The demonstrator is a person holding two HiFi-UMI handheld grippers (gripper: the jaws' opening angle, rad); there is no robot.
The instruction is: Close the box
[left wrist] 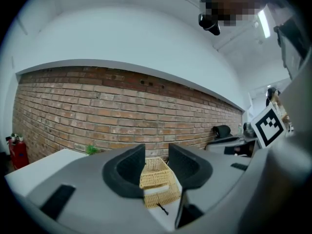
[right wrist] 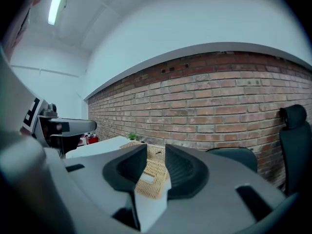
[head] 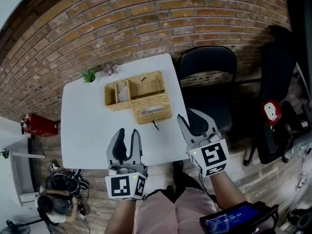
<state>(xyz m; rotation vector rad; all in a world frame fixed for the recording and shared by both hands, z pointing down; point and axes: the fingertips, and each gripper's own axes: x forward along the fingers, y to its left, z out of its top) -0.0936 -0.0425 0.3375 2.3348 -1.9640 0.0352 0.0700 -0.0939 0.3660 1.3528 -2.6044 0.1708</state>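
A wicker box (head: 132, 87) with open compartments sits on the white table (head: 85, 130), toward its far side. Its woven lid (head: 152, 108) lies folded out flat toward me, a small black cord (head: 154, 126) hanging at its front edge. My left gripper (head: 129, 133) hovers over the table's near edge, short of the lid, jaws open and empty. My right gripper (head: 189, 117) is at the table's right edge, beside the lid's corner, also open and empty. The box (left wrist: 155, 172) shows through the left gripper's (left wrist: 156, 156) gap, and the lid (right wrist: 151, 177) through the right gripper's (right wrist: 156, 153) gap.
Two small plants (head: 88, 75) (head: 109, 70) stand at the table's far edge against the brick wall. A black chair (head: 207, 82) stands right of the table, another chair (head: 278, 82) further right. A red fire extinguisher (head: 39, 126) sits on the floor at left.
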